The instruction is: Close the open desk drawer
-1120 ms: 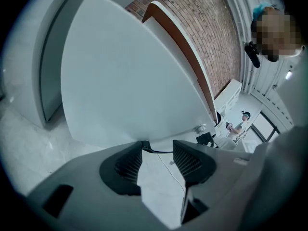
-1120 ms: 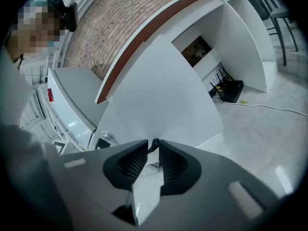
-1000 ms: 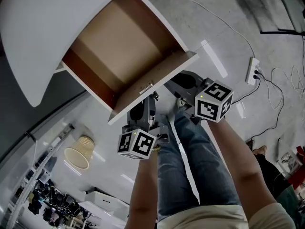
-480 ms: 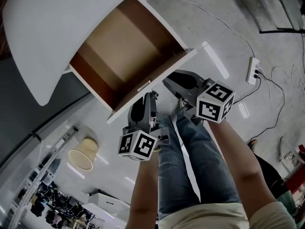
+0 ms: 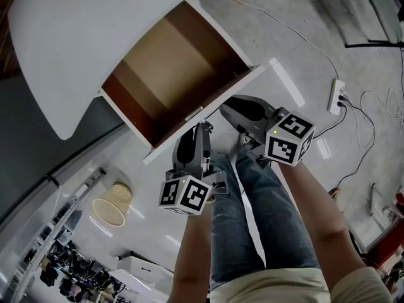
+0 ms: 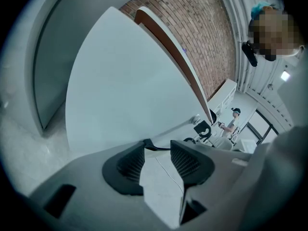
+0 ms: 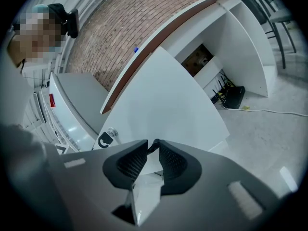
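Drawer (image 5: 170, 74) stands pulled well out from under the white bench (image 5: 88, 30) in the head view. Its brown inside is bare and its white front faces the person. Both tools are brought up to that front, the left tongs (image 5: 201, 128) close by it and the right tongs (image 5: 226, 109) further along. This is probably so that two points of contact can push it in squarely.

In the left gripper view the jaws stand apart and have just been closing, with nothing between the pads. The drawer front (image 6: 125, 81) fills the space ahead of the tips; whether they touch it I cannot tell.

In the right gripper view the jaws are only narrowly apart and grip nothing. Their tips aim at the same white panel, near a small round lock (image 7: 111, 133). A push needs no grip, which would explain the empty jaws.
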`<state>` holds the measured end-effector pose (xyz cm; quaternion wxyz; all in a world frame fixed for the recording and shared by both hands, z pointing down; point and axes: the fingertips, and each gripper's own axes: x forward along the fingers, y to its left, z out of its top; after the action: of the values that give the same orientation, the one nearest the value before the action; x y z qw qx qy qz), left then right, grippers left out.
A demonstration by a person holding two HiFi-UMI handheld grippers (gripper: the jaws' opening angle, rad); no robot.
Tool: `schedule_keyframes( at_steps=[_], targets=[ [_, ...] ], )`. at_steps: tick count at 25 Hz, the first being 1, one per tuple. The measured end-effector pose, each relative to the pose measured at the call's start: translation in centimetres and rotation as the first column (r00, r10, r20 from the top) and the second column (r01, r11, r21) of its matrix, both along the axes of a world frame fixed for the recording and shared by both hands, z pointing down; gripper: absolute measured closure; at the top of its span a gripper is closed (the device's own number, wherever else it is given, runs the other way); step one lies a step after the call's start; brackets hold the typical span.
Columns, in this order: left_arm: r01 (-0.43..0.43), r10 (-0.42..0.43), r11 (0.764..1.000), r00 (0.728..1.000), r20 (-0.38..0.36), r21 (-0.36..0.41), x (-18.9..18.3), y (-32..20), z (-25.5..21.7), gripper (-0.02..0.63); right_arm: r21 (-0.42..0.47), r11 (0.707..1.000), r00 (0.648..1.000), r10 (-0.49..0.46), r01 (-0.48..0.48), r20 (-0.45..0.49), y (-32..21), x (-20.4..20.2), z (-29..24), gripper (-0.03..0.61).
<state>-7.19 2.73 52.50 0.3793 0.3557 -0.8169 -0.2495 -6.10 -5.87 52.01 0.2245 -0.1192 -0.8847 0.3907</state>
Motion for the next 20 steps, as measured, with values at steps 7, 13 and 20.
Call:
schedule_keyframes(
  at_steps=[7,13,20],
  targets=[
    [-0.004,0.005,1.0,1.0,0.004,-0.01,0.0,0.1,0.0,0.451,-0.006,1.0,1.0,0.005,-0.005,-0.001,0.1,0.0,0.0,0.499],
    [0.0,0.0,1.0,1.0,0.008,-0.007,-0.4,-0.1,-0.2,0.451,-0.007,1.0,1.0,0.021,-0.021,0.005,-0.1,-0.3,-0.2,0.499],
    [-0.001,0.001,1.0,1.0,0.012,-0.002,-1.8,-0.6,-0.1,0.451,0.009,1.0,1.0,0.027,-0.027,0.01,-0.6,-1.9,-0.2,0.497]
  ],
)
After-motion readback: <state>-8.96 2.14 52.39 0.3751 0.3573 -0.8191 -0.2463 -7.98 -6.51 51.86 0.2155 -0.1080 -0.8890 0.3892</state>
